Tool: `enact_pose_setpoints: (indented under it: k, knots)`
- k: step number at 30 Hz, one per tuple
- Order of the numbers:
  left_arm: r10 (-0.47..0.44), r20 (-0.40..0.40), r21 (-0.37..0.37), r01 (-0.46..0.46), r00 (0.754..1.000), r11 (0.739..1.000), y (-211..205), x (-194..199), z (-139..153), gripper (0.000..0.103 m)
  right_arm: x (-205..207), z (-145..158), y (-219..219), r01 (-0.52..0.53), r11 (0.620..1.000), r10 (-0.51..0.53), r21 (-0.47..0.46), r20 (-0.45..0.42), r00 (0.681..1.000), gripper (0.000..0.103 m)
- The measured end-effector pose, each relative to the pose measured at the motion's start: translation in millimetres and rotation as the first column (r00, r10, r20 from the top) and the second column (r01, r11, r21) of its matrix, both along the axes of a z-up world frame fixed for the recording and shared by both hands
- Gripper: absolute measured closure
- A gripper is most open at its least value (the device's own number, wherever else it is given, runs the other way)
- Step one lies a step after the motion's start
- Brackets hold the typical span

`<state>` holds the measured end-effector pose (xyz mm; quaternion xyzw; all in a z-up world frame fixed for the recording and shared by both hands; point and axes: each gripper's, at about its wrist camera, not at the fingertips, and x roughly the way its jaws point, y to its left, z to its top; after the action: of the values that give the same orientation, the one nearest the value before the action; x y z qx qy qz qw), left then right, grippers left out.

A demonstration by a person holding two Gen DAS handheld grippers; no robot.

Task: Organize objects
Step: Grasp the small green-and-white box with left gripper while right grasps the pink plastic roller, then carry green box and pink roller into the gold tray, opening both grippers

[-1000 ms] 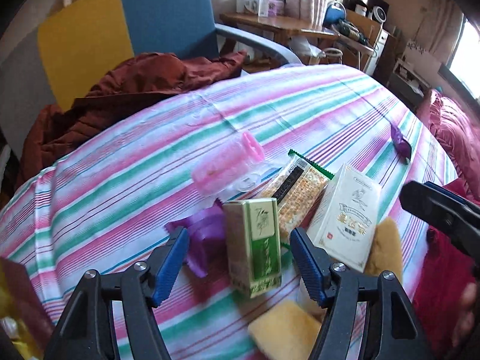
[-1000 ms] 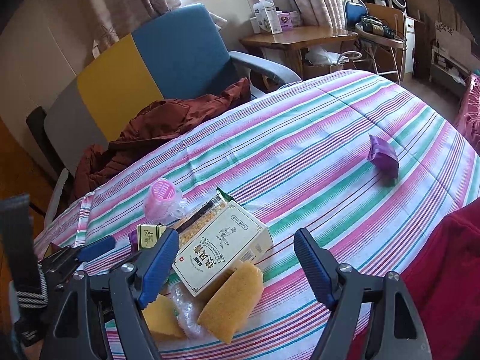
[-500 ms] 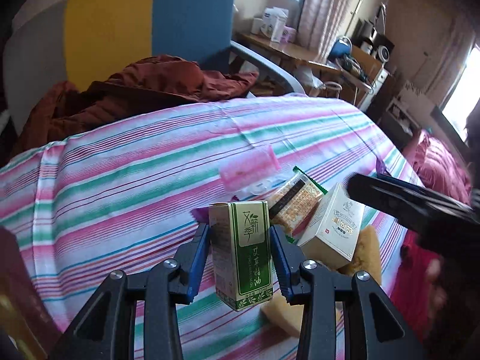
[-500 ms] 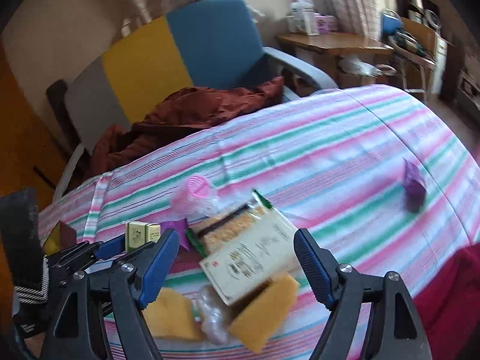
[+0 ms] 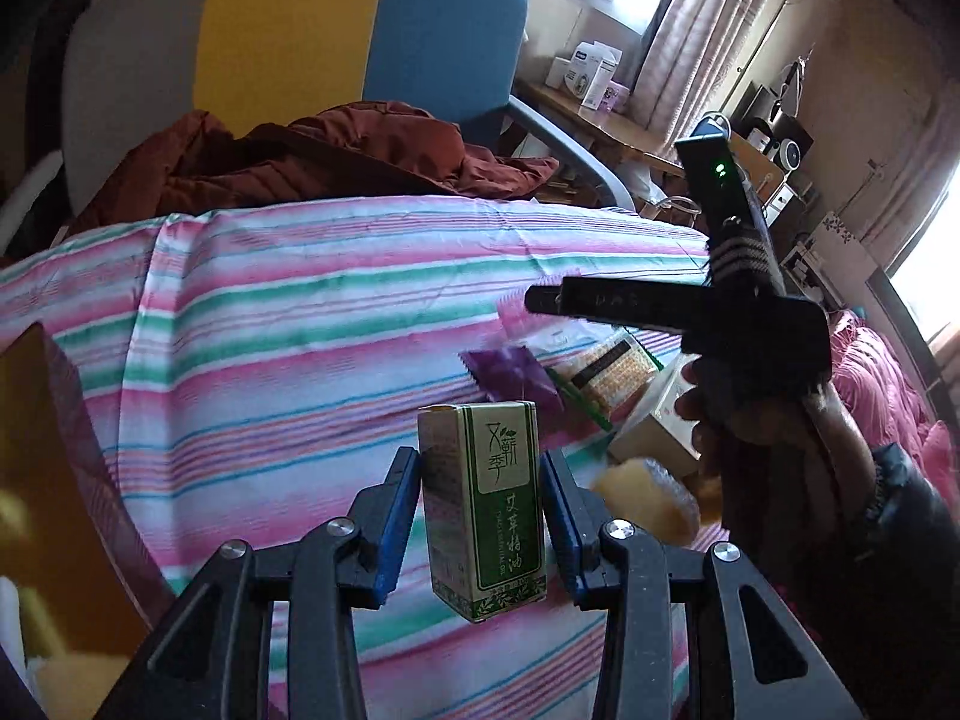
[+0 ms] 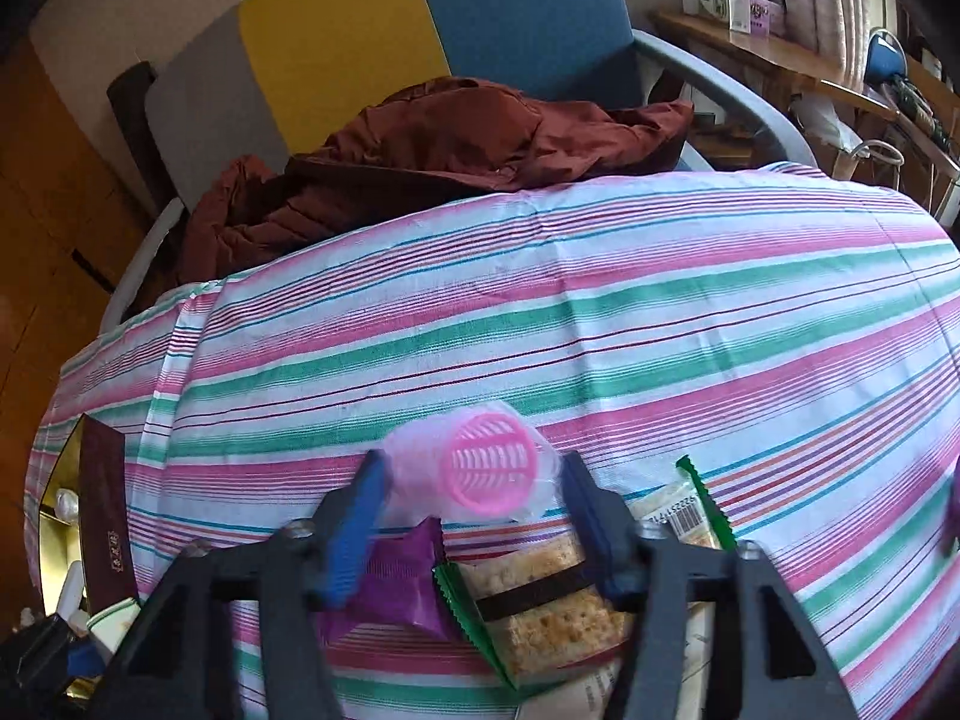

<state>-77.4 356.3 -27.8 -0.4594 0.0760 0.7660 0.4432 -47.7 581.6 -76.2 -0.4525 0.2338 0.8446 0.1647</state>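
My left gripper is shut on a small green box and holds it upright above the striped tablecloth. My right gripper is open, its blue fingers on either side of a pink hair roller in a clear wrap on the cloth; whether they touch it is unclear. Below the roller lie a purple packet and a cracker pack. In the left wrist view the right gripper's body hangs over the purple packet and cracker pack.
A gold and maroon box holding small items sits at the table's left edge, also in the left wrist view. A yellow sponge and a white box lie near the holding hand. An armchair with a brown jacket stands behind the table.
My left gripper closed on the green box, lifted it and carried it left. My right gripper moved forward and down to the pink roller, its fingers narrowing around it.
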Motion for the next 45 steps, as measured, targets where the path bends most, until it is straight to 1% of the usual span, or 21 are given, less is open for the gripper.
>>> enact_pose_setpoints:
  k: [5,10,15,18,21,24,28,33,35,37,38,39,40,41,42,45]
  knots:
    - [0.015,0.014,0.014,-0.015,1.000,1.000,-17.7,6.0,2.2,0.062,12.8,28.1,-18.0,-0.035,0.998,0.037,0.049,-0.047,0.998,0.049]
    - [0.052,-0.002,0.052,-0.052,0.999,0.997,-43.6,8.1,21.6,0.062,16.6,58.3,-45.1,-0.082,0.994,0.089,0.069,-0.103,0.991,0.049]
    - [0.135,-0.043,0.100,-0.130,0.990,0.987,-88.9,0.9,49.6,0.062,6.5,80.3,-89.5,-0.165,0.984,0.173,0.065,-0.153,0.973,0.049]
    - [0.202,-0.072,0.118,-0.193,0.977,0.974,-125.3,-8.1,62.8,0.062,-2.5,89.2,-120.9,-0.230,0.972,0.236,0.054,-0.173,0.956,0.049]
    - [0.277,-0.084,0.122,-0.266,0.957,0.956,-163.0,-19.9,67.1,0.062,-13.3,95.9,-156.7,-0.303,0.952,0.307,0.054,-0.178,0.935,0.049]
    - [0.354,-0.095,0.116,-0.343,0.930,0.932,-201.0,-30.7,65.2,0.062,-24.8,100.2,-195.8,-0.371,0.927,0.376,0.061,-0.172,0.911,0.049]
    - [0.442,-0.116,0.086,-0.434,0.890,0.897,-248.7,-48.2,56.9,0.062,-42.3,96.3,-236.0,-0.440,0.897,0.440,0.036,-0.153,0.885,0.049]
    - [0.527,-0.138,0.045,-0.527,0.838,0.849,-290.2,-78.9,42.4,0.062,-72.5,86.3,-288.3,-0.513,0.858,0.510,0.009,-0.112,0.853,0.049]
    - [0.545,-0.147,0.028,-0.547,0.825,0.837,-300.2,-89.1,37.8,0.061,-89.2,83.6,-306.9,-0.535,0.845,0.533,0.006,-0.096,0.840,0.049]
    - [0.572,-0.151,0.013,-0.577,0.806,0.817,-310.5,-96.9,32.1,0.061,-102.6,82.2,-318.9,-0.534,0.845,0.533,0.015,-0.090,0.841,0.047]
    - [0.589,-0.152,0.009,-0.595,0.794,0.804,-314.9,-100.1,29.1,0.056,-108.2,83.0,-322.7,-0.528,0.849,0.527,0.017,-0.094,0.845,0.047]
    - [0.603,-0.151,0.002,-0.610,0.783,0.793,-320.3,-101.9,25.8,0.052,-113.4,84.4,-325.0,-0.518,0.855,0.517,0.018,-0.103,0.850,0.042]
    - [0.617,-0.149,0.005,-0.623,0.773,0.782,-327.1,-100.6,23.9,0.044,-115.6,86.1,-326.3,-0.510,0.860,0.509,0.020,-0.107,0.854,0.039]
    - [0.629,-0.145,0.013,-0.634,0.764,0.773,-333.2,-98.7,22.3,0.040,-117.0,87.4,-326.9,-0.501,0.865,0.500,0.023,-0.111,0.859,0.032]
    - [0.636,-0.136,0.019,-0.640,0.759,0.768,-337.8,-96.8,20.5,0.040,-116.8,88.3,-326.9,-0.496,0.868,0.495,0.025,-0.116,0.861,0.030]
    - [0.656,-0.117,0.027,-0.658,0.745,0.752,-349.0,-87.2,15.1,0.040,-105.9,85.2,-326.7,-0.496,0.868,0.496,0.030,-0.105,0.862,0.030]
